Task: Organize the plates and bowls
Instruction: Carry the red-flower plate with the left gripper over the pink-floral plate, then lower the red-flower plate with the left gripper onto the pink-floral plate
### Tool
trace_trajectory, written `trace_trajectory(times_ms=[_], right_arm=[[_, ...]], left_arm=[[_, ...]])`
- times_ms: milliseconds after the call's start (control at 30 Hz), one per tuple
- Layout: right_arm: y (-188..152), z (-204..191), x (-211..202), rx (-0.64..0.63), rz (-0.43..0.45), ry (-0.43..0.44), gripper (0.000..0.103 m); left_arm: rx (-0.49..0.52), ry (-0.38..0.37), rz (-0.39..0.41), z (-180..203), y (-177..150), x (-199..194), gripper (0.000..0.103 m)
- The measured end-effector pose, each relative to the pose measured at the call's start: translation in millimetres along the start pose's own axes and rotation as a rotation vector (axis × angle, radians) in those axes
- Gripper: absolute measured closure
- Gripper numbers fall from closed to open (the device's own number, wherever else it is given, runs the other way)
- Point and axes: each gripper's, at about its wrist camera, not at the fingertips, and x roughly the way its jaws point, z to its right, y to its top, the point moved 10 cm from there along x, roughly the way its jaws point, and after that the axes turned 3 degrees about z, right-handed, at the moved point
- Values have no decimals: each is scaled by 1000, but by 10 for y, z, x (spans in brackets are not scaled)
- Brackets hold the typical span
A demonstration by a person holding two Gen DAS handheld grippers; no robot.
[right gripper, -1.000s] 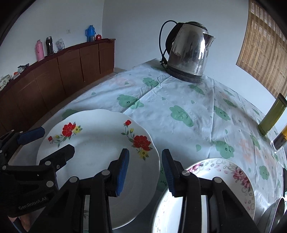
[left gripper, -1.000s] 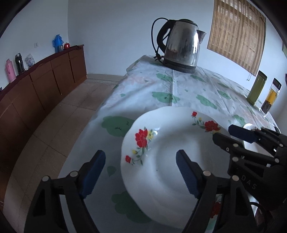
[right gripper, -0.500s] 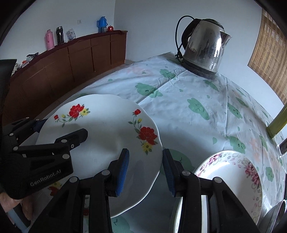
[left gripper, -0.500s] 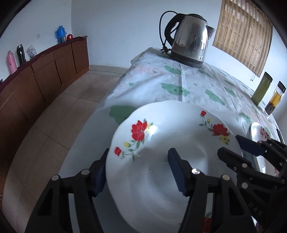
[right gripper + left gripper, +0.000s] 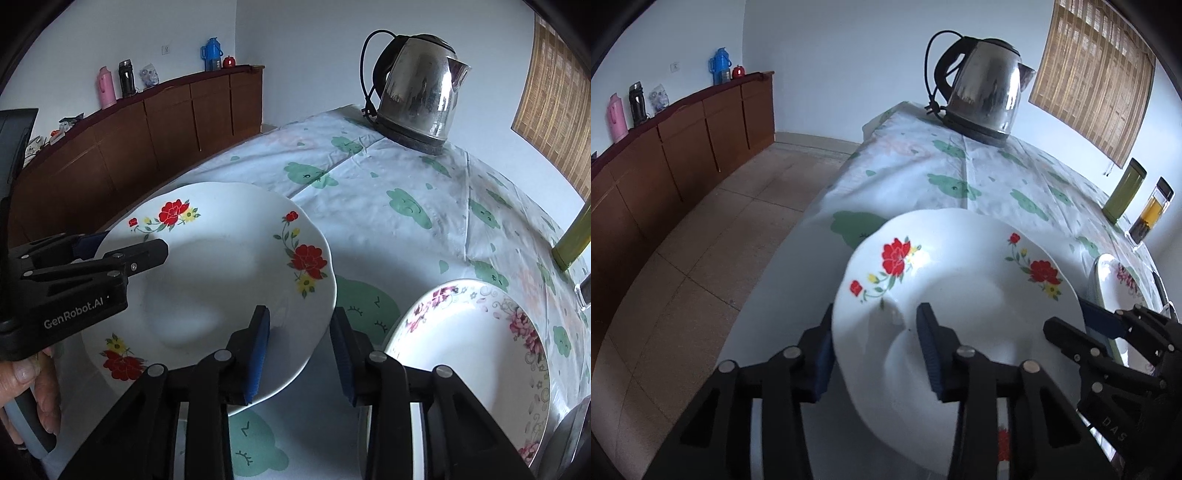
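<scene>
A white plate with red flowers (image 5: 964, 280) is lifted and tilted above the table. My left gripper (image 5: 875, 350) is shut on its left rim; one finger lies over the plate, the other under it, as the right wrist view (image 5: 122, 254) also shows. My right gripper (image 5: 299, 350) is open, its jaws on either side of the same plate's (image 5: 221, 280) right rim, not closed on it. A second plate with pink flowers (image 5: 476, 347) lies on the table to the right.
A steel kettle (image 5: 417, 99) stands at the far end of the green-patterned tablecloth (image 5: 406, 199). Two bottles (image 5: 1123, 194) stand at the right edge. A metal bowl rim (image 5: 572, 435) shows at the lower right. The table's left edge drops to a tiled floor (image 5: 713, 229).
My left gripper has closed onto the red-flower plate's rim and the plate has risen and tilted. My right gripper stays open at its other rim.
</scene>
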Motion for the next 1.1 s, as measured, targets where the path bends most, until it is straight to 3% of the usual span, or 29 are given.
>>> trace_trajectory(times_ms=[100,233,633,1100], right_arm=[[-15,4,-30,5,9,0,69],[-21,-1,-37,11,15,-17,69],[-58,-11,-227,50,73,-20,70],[-62,86,-541,82,145,-21,70]], left_arm=[[-16,0,4,-42,3,-2,76],[3,26,19,-16,1,-3,75],[-20,3,61,9,71,-61,75],[-22,-77,168,173,202,-286,75]])
